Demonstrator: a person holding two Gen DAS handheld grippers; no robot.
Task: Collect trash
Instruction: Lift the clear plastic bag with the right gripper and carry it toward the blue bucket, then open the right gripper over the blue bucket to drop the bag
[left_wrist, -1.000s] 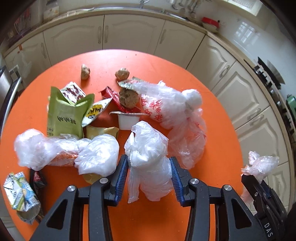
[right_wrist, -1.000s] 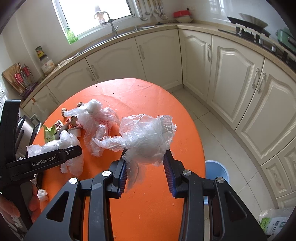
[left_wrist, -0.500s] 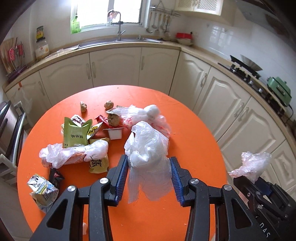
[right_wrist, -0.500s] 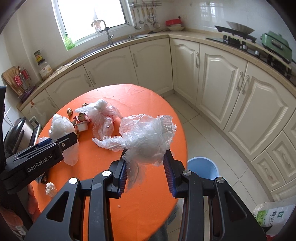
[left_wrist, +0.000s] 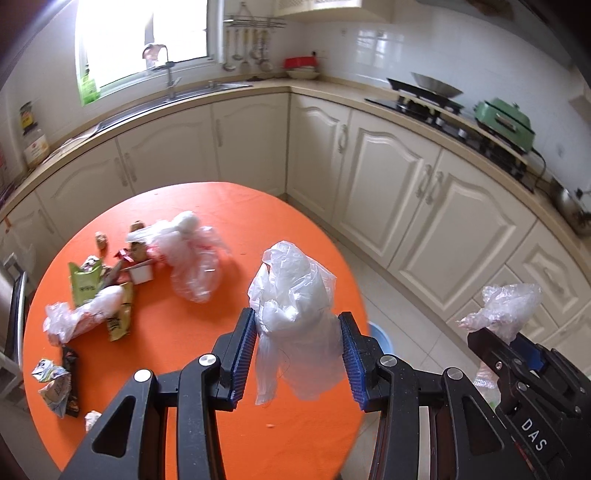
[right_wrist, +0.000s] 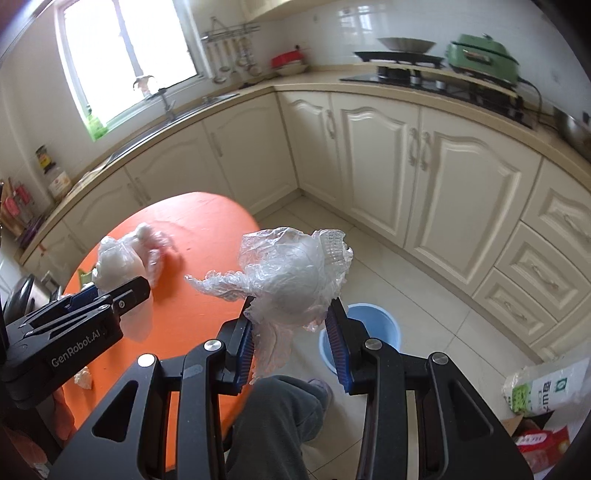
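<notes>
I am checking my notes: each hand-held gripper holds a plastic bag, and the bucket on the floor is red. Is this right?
Not quite. The bucket on the floor is blue, not red; the right wrist view shows it. Each hand-held gripper does hold a plastic bag.

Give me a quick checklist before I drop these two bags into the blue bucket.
1. Left gripper clamped on its white plastic bag: ok.
2. Right gripper clamped on its crumpled clear bag: ok.
3. Blue bucket in sight on the floor: ok.
4. Right bag over the bucket mouth: not ok, it sits beside it.
5. Left bag clear of the orange table: not ok.
6. Room inside the bucket: cannot tell.
</notes>
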